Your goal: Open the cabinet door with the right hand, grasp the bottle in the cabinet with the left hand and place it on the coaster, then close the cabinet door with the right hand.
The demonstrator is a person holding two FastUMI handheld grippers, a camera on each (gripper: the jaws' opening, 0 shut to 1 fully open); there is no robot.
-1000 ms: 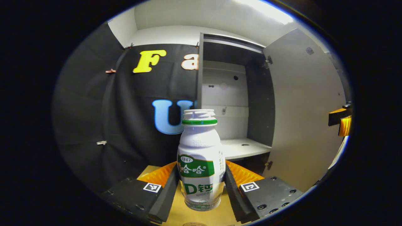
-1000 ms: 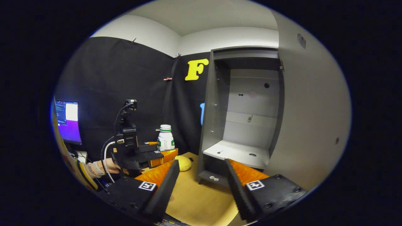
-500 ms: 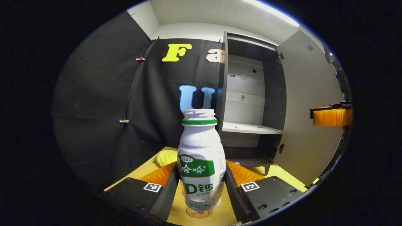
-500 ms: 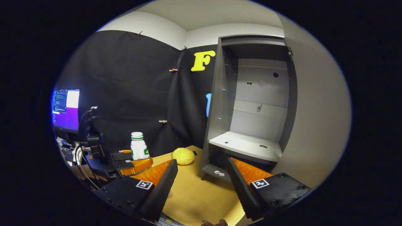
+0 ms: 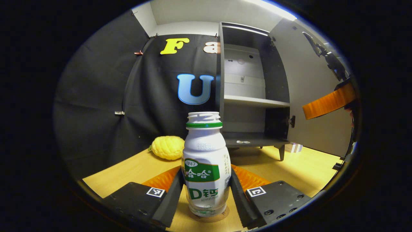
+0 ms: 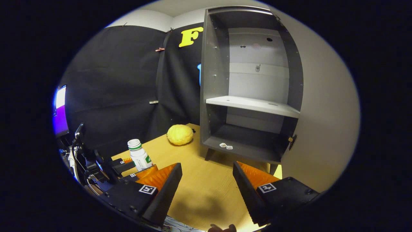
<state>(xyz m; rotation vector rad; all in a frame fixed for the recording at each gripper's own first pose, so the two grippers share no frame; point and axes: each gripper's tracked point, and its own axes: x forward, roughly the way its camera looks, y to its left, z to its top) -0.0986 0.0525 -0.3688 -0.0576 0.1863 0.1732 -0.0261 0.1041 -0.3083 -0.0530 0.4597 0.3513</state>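
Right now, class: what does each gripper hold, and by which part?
The left gripper holds the bottle by its lower body, one finger on each side. The right gripper is open and holds nothing.

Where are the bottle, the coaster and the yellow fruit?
bottle (image 5: 206, 154): left gripper view, white body above the label.
coaster (image 5: 222, 216): left gripper view, rim peeking from under the bottle.
yellow fruit (image 6: 180, 134): right gripper view, its middle.

The bottle (image 5: 205, 164) is white with a green neck ring, a green label and no cap, and stands upright over the round brown coaster (image 5: 212, 217) at the table's near edge. Far right, the grey cabinet (image 6: 251, 83) stands with its door (image 6: 322, 106) swung wide open.
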